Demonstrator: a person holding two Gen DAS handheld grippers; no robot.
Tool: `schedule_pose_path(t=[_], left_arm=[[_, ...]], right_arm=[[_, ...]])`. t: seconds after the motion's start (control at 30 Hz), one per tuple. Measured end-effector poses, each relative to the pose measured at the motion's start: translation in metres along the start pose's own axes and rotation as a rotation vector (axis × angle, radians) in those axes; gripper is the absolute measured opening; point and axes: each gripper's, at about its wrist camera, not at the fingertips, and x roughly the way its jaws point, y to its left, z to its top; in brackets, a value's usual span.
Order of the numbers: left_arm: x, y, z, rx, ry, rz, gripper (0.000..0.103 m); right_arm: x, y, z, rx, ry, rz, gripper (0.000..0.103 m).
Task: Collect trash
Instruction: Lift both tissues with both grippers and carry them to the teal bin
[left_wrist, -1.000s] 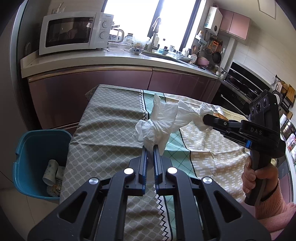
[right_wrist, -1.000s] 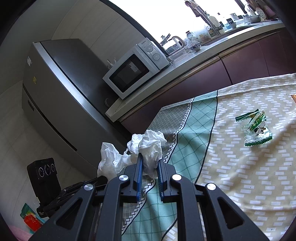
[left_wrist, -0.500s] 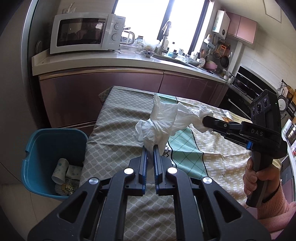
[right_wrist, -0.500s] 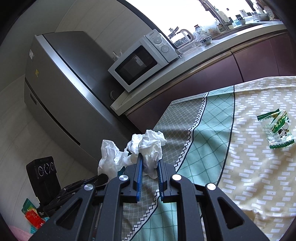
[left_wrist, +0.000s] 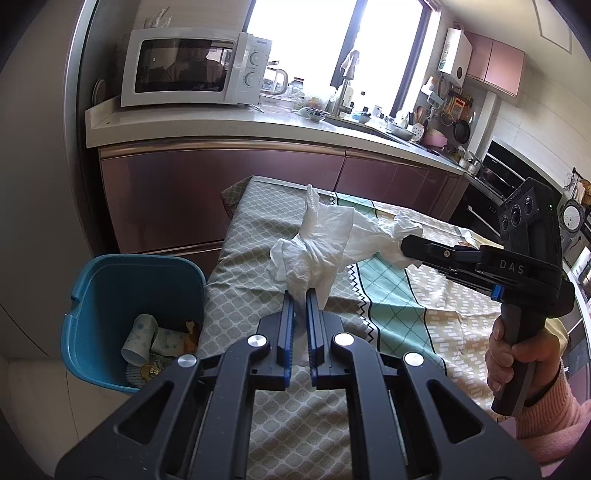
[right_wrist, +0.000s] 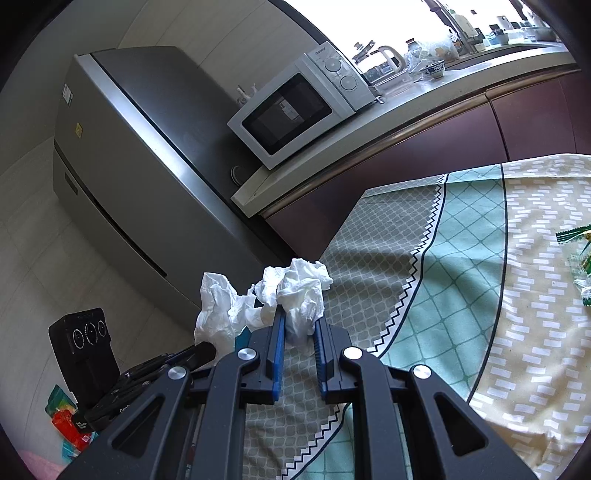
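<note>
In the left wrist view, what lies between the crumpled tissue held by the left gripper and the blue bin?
Only patterned tablecloth and its edge separate the tissue from the bin, seen in the left wrist view.

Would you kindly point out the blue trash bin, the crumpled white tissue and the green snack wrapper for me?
blue trash bin (left_wrist: 92, 317): left wrist view, on its bare inner left wall.
crumpled white tissue (left_wrist: 317, 251): left wrist view, on the bunched middle.
green snack wrapper (right_wrist: 583, 258): right wrist view, on the part showing at the right edge.
</note>
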Motion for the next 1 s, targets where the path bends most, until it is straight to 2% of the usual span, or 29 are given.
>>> schedule_pose_path(t=[1.0], left_arm=[[-0.019, 0.045, -0.003, -0.078, -0.032, 0.107, 0.007]], right_arm=[[0.06, 0.026, 0.006, -0.03, 0.103, 0.06, 0.013]])
